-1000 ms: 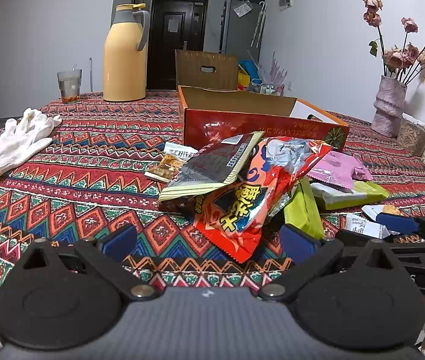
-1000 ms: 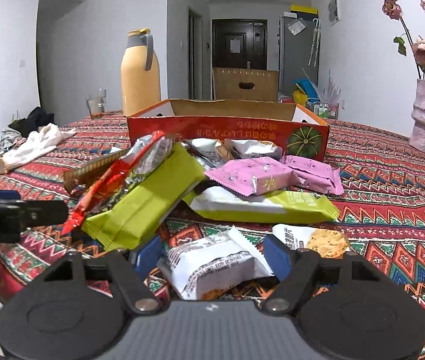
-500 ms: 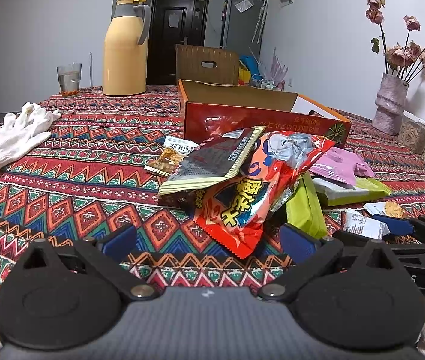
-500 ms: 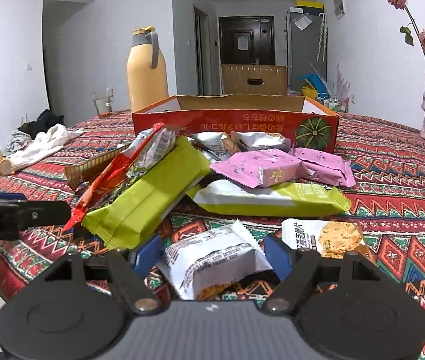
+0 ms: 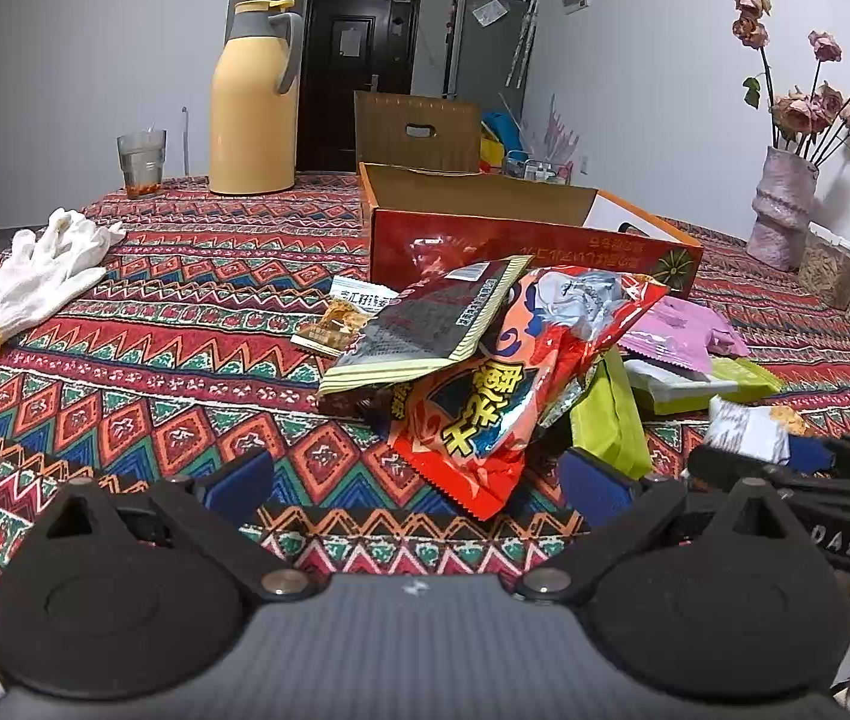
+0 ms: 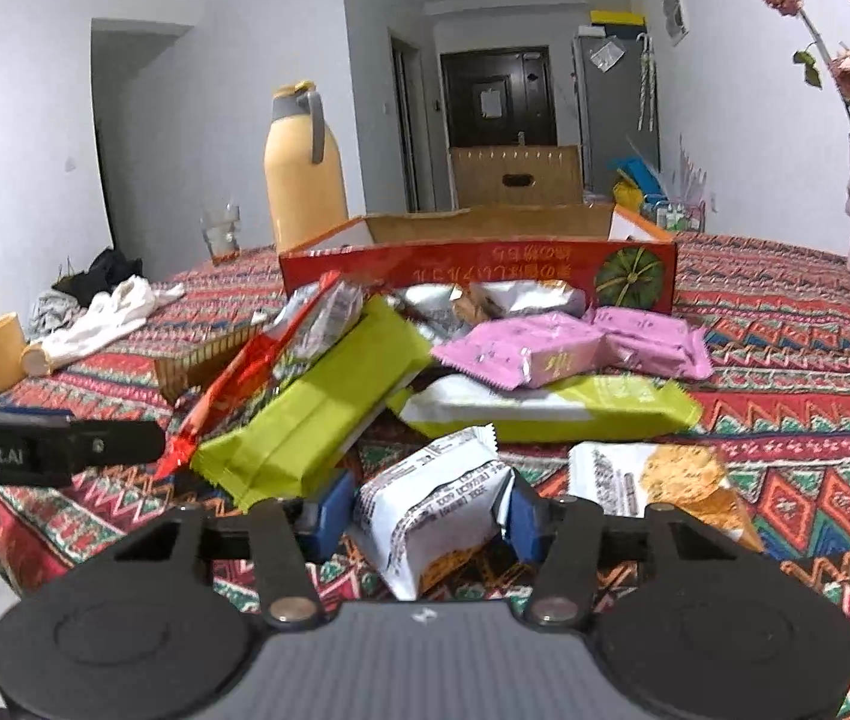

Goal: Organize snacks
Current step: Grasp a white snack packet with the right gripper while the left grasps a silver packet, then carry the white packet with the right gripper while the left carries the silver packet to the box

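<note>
Counter (image 6: 784, 324) draped in a red zigzag-patterned cloth. Open red cardboard box (image 6: 478, 273) at its centre, the landmark. Behind the box to the left, a tall yellow thermos jug (image 6: 302, 180). In front of the box, a heap of snack packets: lime-green long wrapper (image 6: 311, 414), red crinkled bag (image 5: 502, 396), pink packets (image 6: 532, 351). Nearest the camera, in front of the heap, a small white foil snack packet (image 6: 430, 510) sits tilted between the blue pads of the right gripper (image 6: 425, 510); its jaws have just been closing and appear to pinch the packet. Left gripper (image 5: 416, 480) spread wide, nothing held, the red bag's corner between its pads.
</note>
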The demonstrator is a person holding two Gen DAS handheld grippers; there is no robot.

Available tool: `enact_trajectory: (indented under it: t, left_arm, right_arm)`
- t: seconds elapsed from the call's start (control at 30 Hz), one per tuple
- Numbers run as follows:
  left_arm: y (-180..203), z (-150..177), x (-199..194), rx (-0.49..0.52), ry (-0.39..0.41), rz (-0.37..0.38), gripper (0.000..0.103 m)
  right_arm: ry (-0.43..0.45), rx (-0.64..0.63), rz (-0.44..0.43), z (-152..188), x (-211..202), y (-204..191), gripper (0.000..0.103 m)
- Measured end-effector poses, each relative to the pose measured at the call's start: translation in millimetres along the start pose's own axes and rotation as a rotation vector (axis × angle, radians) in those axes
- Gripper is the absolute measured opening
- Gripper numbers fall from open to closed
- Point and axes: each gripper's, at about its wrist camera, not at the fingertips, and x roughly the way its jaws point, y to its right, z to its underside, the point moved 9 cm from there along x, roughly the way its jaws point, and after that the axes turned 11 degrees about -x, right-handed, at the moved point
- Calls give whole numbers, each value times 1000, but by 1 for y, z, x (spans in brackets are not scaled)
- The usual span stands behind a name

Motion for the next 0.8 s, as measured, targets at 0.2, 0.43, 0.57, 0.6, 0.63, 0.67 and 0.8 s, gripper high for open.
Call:
enact_trajectory:
  t: [0.2, 0.43, 0.57, 0.6, 0.63, 0.67, 0.8]
  left_arm:
    - [1, -7, 3, 3, -1, -10, 103]
    - [-1, -39, 12, 38, 25, -14, 103]
    - [-1, -60, 30, 58, 4, -20, 103]
    - [-1, -65, 38, 60, -7, -24, 103]
    - [-1, -69, 44, 61, -17, -24, 103]
    - [-1, -73, 52, 64, -31, -19, 103]
    - [2, -79, 86, 74, -115, 10, 103]
  right_arm:
    - [38, 18, 37, -8, -11, 13, 52]
    - [75, 47, 90, -16, -19, 35, 52]
    - [87, 67, 124, -20, -20, 51, 52]
    - [88, 74, 135, -21, -20, 56, 52]
    - [88, 79, 144, -21, -19, 60, 52]
    - [88, 85, 153, -21, -18, 64, 52]
    - [85, 109, 187, -20, -15, 79, 52]
